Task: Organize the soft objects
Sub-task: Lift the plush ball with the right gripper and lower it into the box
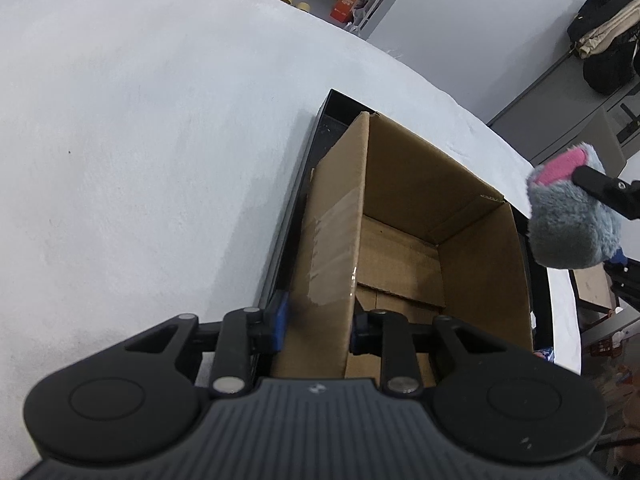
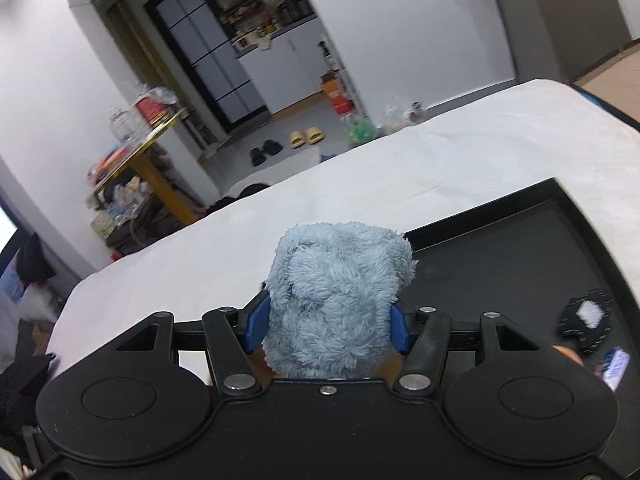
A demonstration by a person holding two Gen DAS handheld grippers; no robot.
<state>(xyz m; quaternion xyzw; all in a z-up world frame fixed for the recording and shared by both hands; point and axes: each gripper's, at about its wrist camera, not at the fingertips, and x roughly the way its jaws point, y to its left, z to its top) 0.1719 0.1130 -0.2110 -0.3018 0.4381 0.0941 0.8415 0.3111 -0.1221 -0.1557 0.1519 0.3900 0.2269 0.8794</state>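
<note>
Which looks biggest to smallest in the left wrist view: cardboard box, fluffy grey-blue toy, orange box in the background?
1. Brown cardboard box
2. Fluffy grey-blue plush toy
3. Orange box, though it is far off, so true size is unsure.

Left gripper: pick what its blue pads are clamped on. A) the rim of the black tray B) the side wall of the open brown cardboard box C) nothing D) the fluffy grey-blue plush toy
B: in the left wrist view the left gripper has one blue pad on each face of the open brown cardboard box wall.
</note>
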